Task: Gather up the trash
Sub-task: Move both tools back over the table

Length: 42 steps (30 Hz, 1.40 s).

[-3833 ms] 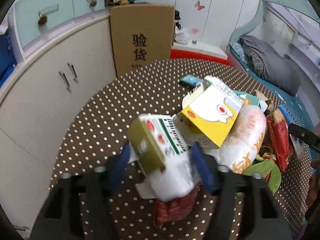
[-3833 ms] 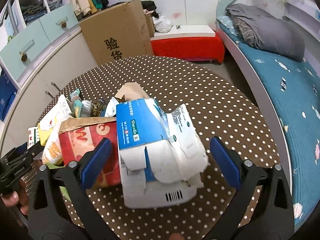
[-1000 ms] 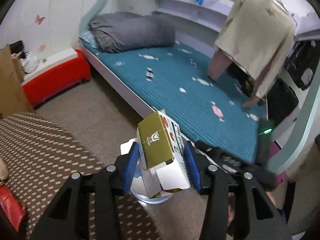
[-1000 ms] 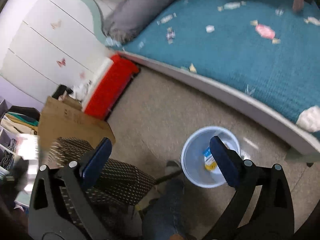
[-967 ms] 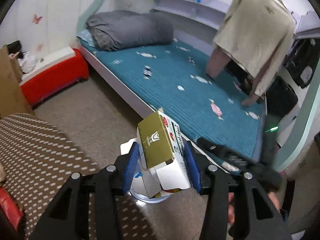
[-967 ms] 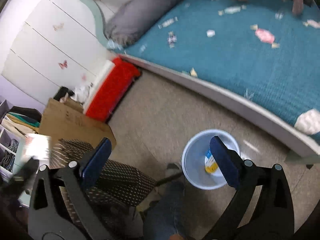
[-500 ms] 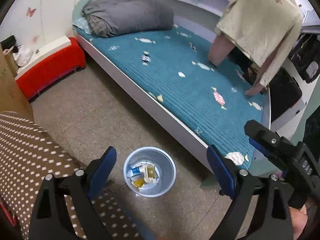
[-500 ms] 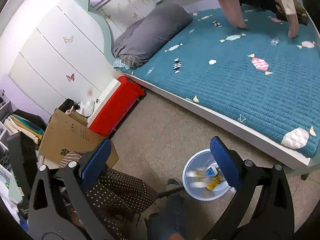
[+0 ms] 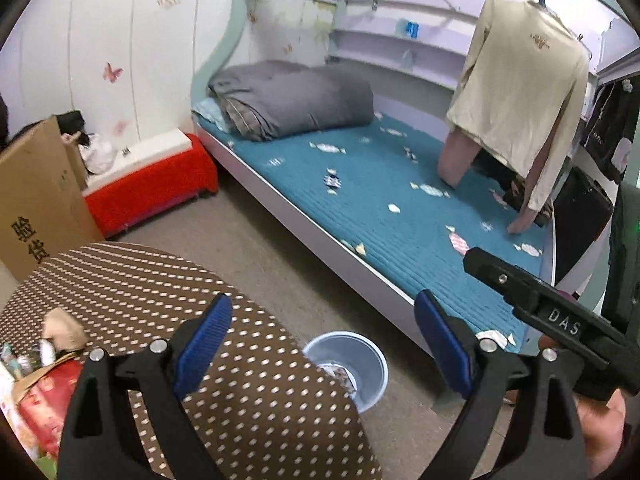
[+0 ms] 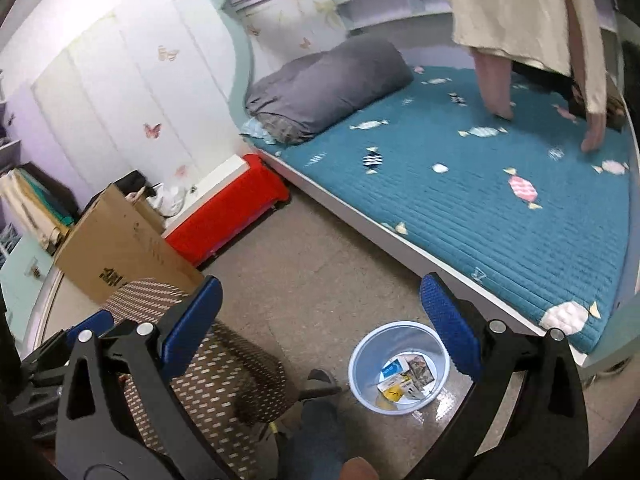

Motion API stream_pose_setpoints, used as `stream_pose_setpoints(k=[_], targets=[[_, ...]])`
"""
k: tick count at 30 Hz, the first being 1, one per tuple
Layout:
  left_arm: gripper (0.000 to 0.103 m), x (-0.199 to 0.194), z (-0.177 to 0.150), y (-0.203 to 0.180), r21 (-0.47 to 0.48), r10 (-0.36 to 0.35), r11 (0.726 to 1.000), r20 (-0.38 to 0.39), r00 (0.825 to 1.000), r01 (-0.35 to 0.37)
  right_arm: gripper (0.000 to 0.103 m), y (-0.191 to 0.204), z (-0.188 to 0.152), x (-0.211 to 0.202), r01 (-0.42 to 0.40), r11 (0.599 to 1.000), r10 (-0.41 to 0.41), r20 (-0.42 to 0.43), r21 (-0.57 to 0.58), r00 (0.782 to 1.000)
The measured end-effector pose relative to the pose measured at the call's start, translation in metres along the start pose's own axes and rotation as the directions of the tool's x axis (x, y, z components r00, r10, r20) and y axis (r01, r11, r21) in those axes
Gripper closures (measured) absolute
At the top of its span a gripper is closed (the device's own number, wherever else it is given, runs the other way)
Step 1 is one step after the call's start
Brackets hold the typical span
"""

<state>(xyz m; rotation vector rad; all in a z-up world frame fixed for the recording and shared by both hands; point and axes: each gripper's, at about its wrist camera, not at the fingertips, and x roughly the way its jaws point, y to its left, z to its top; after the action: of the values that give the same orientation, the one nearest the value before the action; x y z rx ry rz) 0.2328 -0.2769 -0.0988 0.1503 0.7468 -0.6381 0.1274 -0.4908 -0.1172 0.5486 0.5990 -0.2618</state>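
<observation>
A bed (image 9: 400, 208) with a teal quilted cover runs along the right side of the room. A folded grey duvet (image 9: 292, 102) lies at its head end. A cream top (image 9: 520, 80) hangs above the bed. A red bench (image 9: 152, 188) stands against the white wall beside the bed. A cardboard box (image 9: 36, 196) stands just beside the bench. The floor (image 10: 320, 272) is grey-beige.

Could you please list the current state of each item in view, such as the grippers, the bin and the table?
Left hand-held gripper: open, holding nothing.
Right hand-held gripper: open, holding nothing.
Pale blue round plastic waste bin: upright on the floor, with a few cartons inside.
Brown polka-dot round table: wrappers and cartons still piled at its left edge.
Brown cardboard box: standing beside the table.
</observation>
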Motion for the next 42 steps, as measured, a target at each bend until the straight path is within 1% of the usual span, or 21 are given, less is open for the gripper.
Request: stream_pose_setpoints(k=[3,7,12,18,21,23,27,29,32,35,37,42], targets=[[0.012,-0.022,-0.005,0.008,-0.017,-0.002,1.0,0.029,1.0,0.002,0.006,0.021,0.001,-0.011,-0.007,0.999,0.007,0.008,-0.035,1.0],[0.012,-0.049,-0.011,0.02,-0.041,0.019,0.999,0.059,0.998,-0.017,0.006,0.047,0.001,-0.023,-0.043,0.996,0.044,0.013,-0.075,0.999],[0.012,-0.082,-0.023,0.042,-0.073,0.068,0.995,0.099,0.993,-0.061,0.006,0.081,-0.004,-0.031,-0.096,0.986,0.097,0.001,-0.136,0.995],[0.012,-0.116,-0.047,0.077,-0.132,0.147,0.983,0.124,0.981,-0.13,0.006,0.129,-0.021,-0.034,-0.182,0.957,0.175,-0.052,-0.226,0.983],[0.012,-0.131,-0.063,0.097,-0.167,0.192,0.971,0.119,0.974,-0.171,0.006,0.154,-0.034,-0.032,-0.224,0.934,0.207,-0.09,-0.279,0.974],[0.012,-0.141,-0.076,0.109,-0.184,0.208,0.965,0.118,0.971,-0.185,0.006,0.171,-0.043,-0.029,-0.245,0.916,0.217,-0.123,-0.317,0.969],[0.012,-0.163,-0.105,0.135,-0.224,0.269,0.945,0.108,0.957,-0.24,0.006,0.201,-0.061,-0.023,-0.297,0.88,0.244,-0.184,-0.37,0.952],[0.012,-0.171,-0.119,0.149,-0.241,0.291,0.934,0.097,0.952,-0.262,0.006,0.217,-0.073,-0.02,-0.326,0.861,0.255,-0.223,-0.391,0.941],[0.012,-0.185,-0.141,0.169,-0.257,0.338,0.916,0.078,0.938,-0.308,0.006,0.237,-0.089,-0.015,-0.354,0.834,0.262,-0.262,-0.424,0.929],[0.012,-0.196,-0.161,0.193,-0.28,0.38,0.893,0.05,0.924,-0.352,0.006,0.255,-0.101,-0.004,-0.365,0.816,0.251,-0.295,-0.448,0.922],[0.012,-0.2,-0.173,0.205,-0.292,0.4,0.88,0.033,0.916,-0.374,0.006,0.271,-0.11,0.004,-0.368,0.796,0.234,-0.317,-0.48,0.919],[0.012,-0.205,-0.201,0.234,-0.323,0.434,0.85,-0.021,0.901,-0.417,0.006,0.297,-0.131,0.021,-0.376,0.762,0.208,-0.352,-0.527,0.913]])
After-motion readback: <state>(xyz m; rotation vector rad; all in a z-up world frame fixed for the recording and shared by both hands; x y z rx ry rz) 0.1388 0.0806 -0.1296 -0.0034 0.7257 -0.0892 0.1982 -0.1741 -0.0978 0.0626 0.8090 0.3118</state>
